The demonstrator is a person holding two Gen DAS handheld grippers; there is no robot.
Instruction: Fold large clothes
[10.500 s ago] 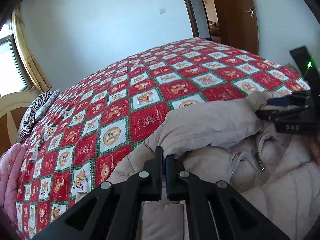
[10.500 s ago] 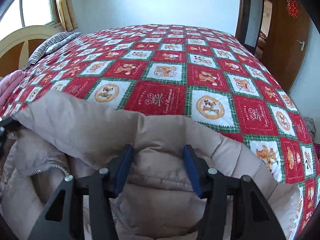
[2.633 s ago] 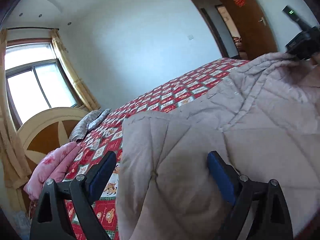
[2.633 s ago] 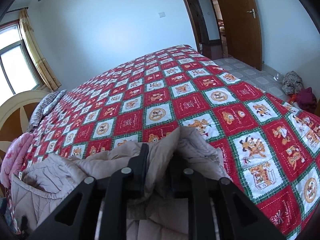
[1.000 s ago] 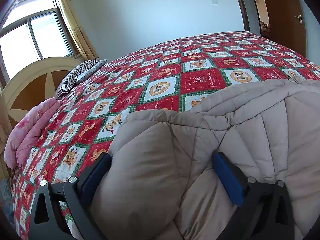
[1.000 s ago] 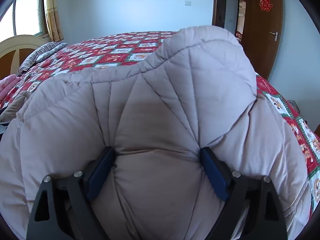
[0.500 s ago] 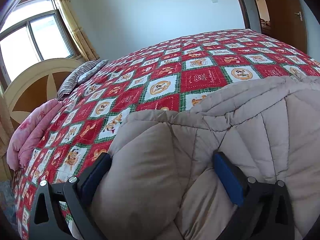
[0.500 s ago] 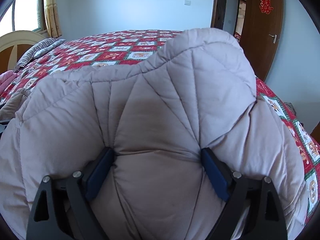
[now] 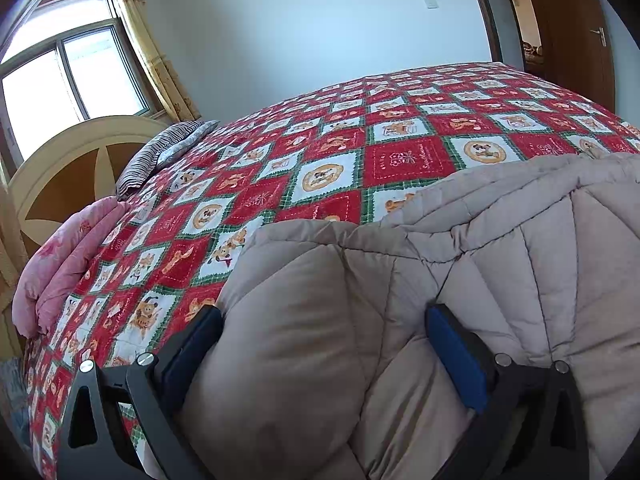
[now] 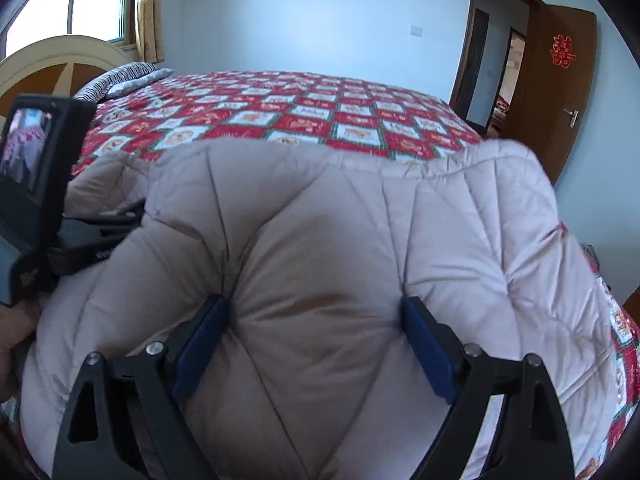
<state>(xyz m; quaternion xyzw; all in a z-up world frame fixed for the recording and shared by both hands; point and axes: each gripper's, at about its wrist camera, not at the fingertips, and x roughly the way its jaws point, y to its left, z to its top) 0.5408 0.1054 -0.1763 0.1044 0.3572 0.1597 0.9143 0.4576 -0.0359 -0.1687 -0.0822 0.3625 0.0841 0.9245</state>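
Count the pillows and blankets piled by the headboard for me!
2: a striped pillow beside the headboard, and a pink blanket at the bed's near-left edge. More may be hidden.

The coat (image 10: 320, 248) is soft, puffy cloth with stitched lines, matt and beige. The bed cover (image 9: 400, 160) is flat printed cloth. The door (image 10: 560, 92) is smooth brown wood. Each gripper (image 10: 316, 344) is matt black plastic with blue pads (image 10: 426, 348) and shiny metal screws.

One padded coat (image 9: 472, 280), two tools, one striped pillow (image 9: 168, 152), one pink quilt (image 9: 64, 256)
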